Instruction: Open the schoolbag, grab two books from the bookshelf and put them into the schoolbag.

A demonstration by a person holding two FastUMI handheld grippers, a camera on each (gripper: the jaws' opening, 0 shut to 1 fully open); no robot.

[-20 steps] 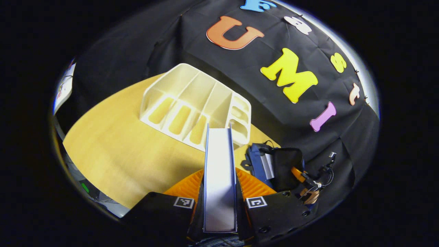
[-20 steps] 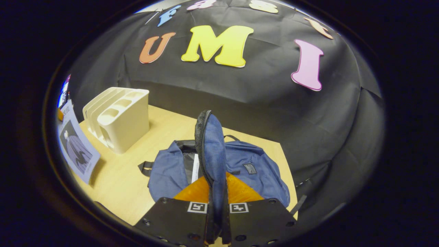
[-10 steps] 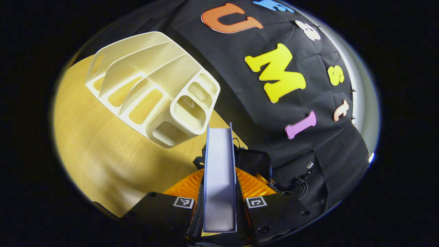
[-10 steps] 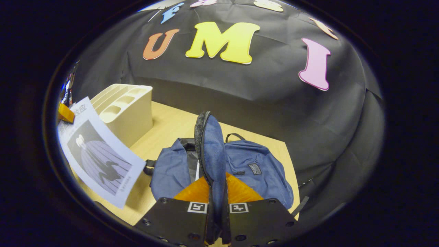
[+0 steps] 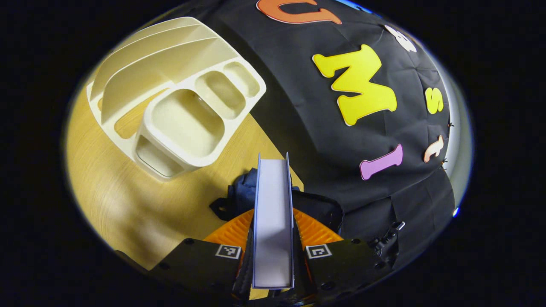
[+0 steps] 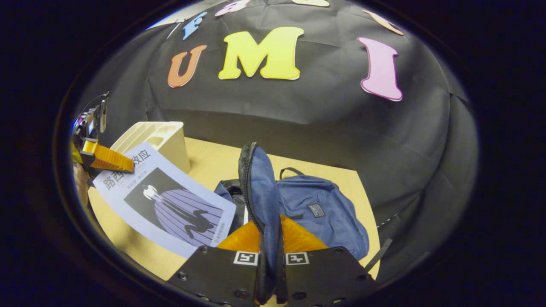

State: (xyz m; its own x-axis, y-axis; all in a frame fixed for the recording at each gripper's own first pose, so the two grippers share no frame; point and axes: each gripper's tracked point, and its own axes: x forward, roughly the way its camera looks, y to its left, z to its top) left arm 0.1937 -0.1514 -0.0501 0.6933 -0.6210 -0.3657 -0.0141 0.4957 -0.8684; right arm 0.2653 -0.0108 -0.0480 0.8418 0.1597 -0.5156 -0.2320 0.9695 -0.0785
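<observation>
In my left gripper view the cream plastic bookshelf (image 5: 179, 98) sits far left on the pale wood-grain table (image 5: 128, 200), smooth and moulded, with rounded compartments nearest me and long slanted dividers behind. In the middle, my left gripper (image 5: 273, 238) is clamped on a book (image 5: 273, 213): both ribbed orange fingers (image 5: 232, 232) press its blue covers, and I look straight down its white page edge. The book stands on edge, its long axis running away from me toward the schoolbag (image 5: 247, 192), whose dark blue fabric and black lining peek out just past the book's far end.

In my right gripper view the other gripper (image 6: 106, 161) shows far left, gripping that same book (image 6: 170, 202) by a corner. Here the flat cover is visible, pale lilac with a dark striped figure; it is tilted, its long axis slanting down toward the bag's opening, low corner just beside it. The bookshelf (image 6: 158, 138) stands behind it. At centre my right gripper (image 6: 269, 260) is closed narrow on the schoolbag's flap (image 6: 260, 192), a woven blue cloth edged with black zipper teeth, held upright. To the right the rest of the schoolbag (image 6: 324, 213) lies slumped and soft on the table (image 6: 204, 157), with a small dark patch and a thin carry loop on top.
</observation>
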